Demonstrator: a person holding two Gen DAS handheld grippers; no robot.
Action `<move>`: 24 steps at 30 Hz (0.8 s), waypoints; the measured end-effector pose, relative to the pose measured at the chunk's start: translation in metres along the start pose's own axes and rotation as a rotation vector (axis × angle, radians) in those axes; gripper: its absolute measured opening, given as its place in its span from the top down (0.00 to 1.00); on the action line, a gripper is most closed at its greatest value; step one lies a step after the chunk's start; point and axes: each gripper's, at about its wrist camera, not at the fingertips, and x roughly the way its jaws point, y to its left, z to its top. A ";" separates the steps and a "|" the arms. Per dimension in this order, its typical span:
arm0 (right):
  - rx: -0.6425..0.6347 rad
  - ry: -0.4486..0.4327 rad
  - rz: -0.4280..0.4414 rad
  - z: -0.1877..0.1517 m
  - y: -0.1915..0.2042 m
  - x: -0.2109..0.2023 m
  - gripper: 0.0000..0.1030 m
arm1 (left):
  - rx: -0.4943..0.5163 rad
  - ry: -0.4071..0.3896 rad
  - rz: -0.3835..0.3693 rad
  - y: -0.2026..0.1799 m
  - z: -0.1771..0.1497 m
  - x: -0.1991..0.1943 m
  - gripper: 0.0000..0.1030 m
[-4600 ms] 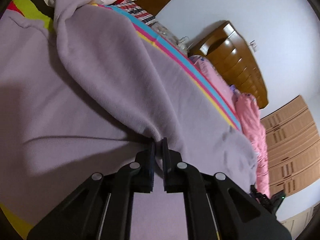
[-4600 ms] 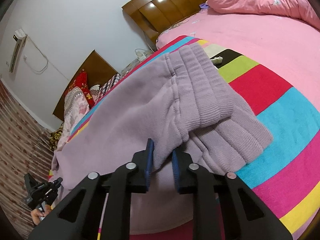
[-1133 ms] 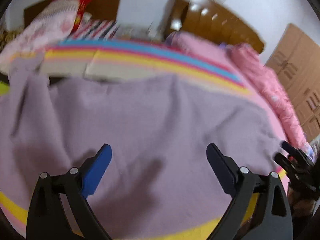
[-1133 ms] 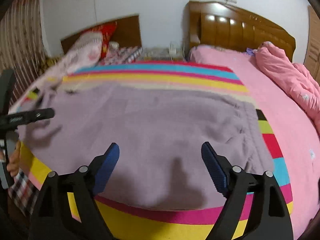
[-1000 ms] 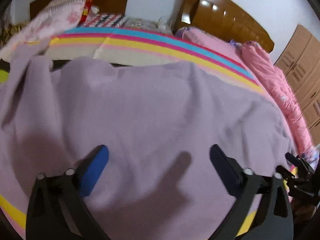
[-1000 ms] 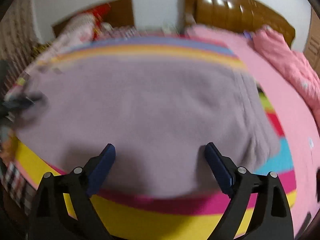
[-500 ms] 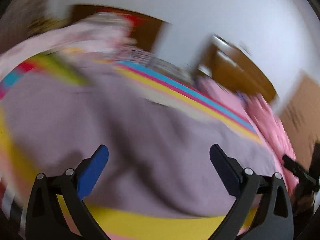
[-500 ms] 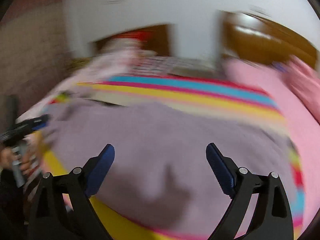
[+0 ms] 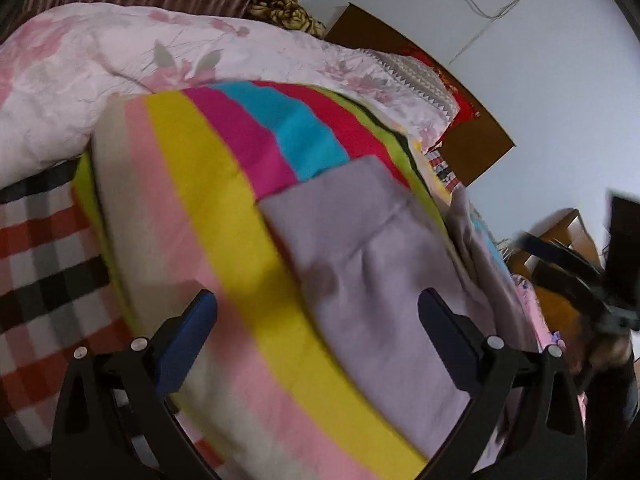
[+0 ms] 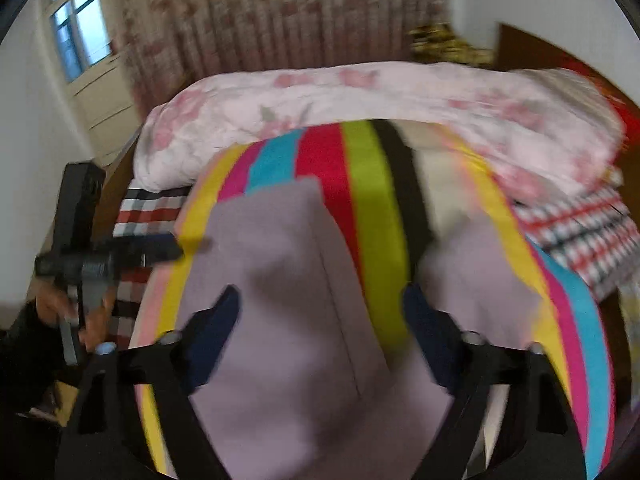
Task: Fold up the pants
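The lilac pants (image 9: 360, 248) lie flat on the striped blanket (image 9: 224, 208), and both views look at their leg ends. My left gripper (image 9: 316, 316) hovers open over the outer edge of one leg, nothing between its blue pads. My right gripper (image 10: 320, 312) hangs above the same leg (image 10: 280, 280); its jaws are closing with only air between them. A second lilac part (image 10: 480, 280) lies to the right across the green and black stripes. The left gripper (image 10: 108, 256) also shows in the right wrist view, held by a hand (image 10: 60, 308).
A pink floral quilt (image 10: 360, 96) is heaped along the far side of the blanket. A checked sheet (image 9: 44, 248) covers the mattress beside the blanket's edge. A curtain (image 10: 280, 12), a window (image 10: 80, 24) and a brown headboard (image 9: 472, 140) stand behind.
Both grippers have swung sideways from the middle of the pants to the leg ends. The right jaws stand narrower than before. The left jaws are as wide as before.
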 end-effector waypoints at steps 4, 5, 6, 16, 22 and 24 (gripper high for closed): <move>-0.016 0.046 0.037 0.042 0.003 0.060 0.40 | -0.015 0.000 0.014 0.004 0.019 0.024 0.05; -0.024 0.063 0.043 0.047 0.005 0.073 0.41 | -0.020 -0.003 0.015 0.007 0.021 0.029 0.07; -0.030 0.079 0.046 0.049 0.004 0.082 0.43 | -0.016 -0.007 0.015 0.007 0.021 0.032 0.07; -0.071 0.076 0.116 0.031 0.009 0.092 0.86 | 0.103 -0.015 0.108 0.004 0.023 0.041 0.94; -0.094 -0.094 0.055 0.053 0.024 0.046 0.87 | 0.142 -0.138 0.073 -0.018 0.038 0.004 0.96; -0.080 -0.075 0.027 0.059 0.020 0.054 0.87 | 0.143 -0.125 0.082 -0.018 0.045 0.010 0.96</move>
